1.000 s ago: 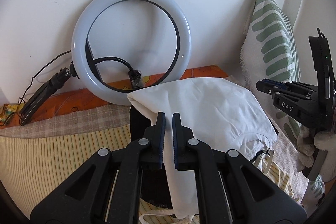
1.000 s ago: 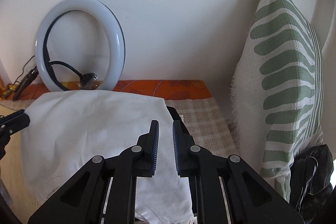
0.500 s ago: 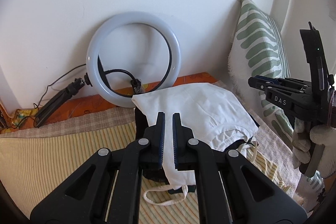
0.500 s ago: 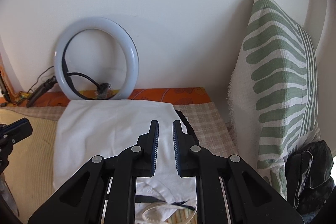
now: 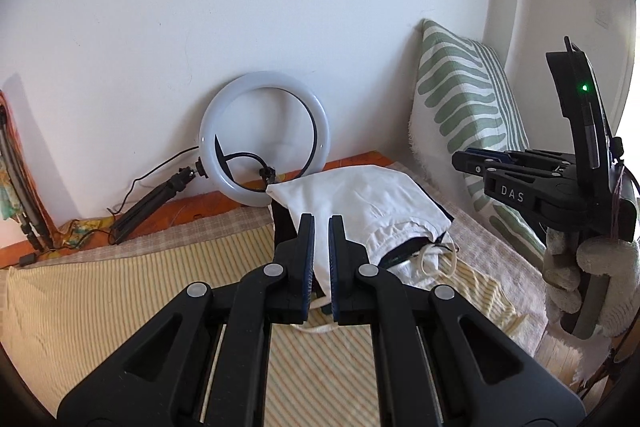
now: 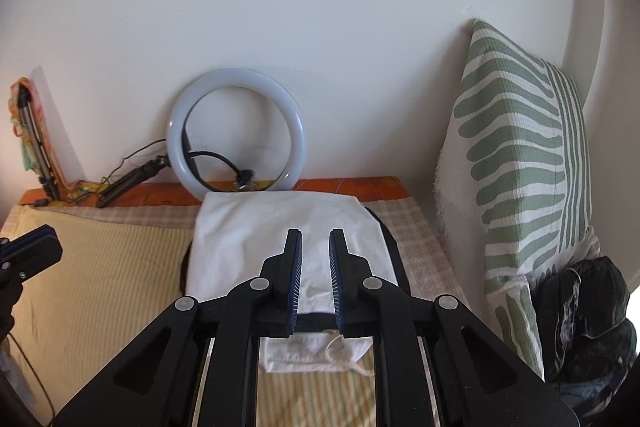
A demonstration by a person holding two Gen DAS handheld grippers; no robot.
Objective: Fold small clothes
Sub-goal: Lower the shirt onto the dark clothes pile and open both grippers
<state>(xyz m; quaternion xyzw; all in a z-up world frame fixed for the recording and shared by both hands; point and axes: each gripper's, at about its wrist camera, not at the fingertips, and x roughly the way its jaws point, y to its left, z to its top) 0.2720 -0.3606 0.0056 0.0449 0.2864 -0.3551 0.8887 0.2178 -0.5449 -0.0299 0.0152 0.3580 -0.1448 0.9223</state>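
Folded white shorts (image 5: 372,203) with a drawstring lie on a dark garment on the striped bed cover, near the back wall; they also show in the right wrist view (image 6: 280,231). My left gripper (image 5: 321,223) hovers above and in front of the shorts, jaws a narrow gap apart and empty. My right gripper (image 6: 314,237) hovers over the shorts' near end, jaws slightly apart and empty. The right gripper also shows at the right of the left wrist view (image 5: 476,157).
A ring light (image 5: 264,143) leans on the wall behind the shorts, with a small tripod (image 5: 152,203) and cables to its left. A green-striped pillow (image 6: 520,167) stands at the right, a black bag (image 6: 588,323) below it. Striped yellow bed cover (image 5: 120,287) spreads left.
Both grippers have pulled back and up from the white shorts, which now lie folded and look smaller. Neither gripper holds cloth now.
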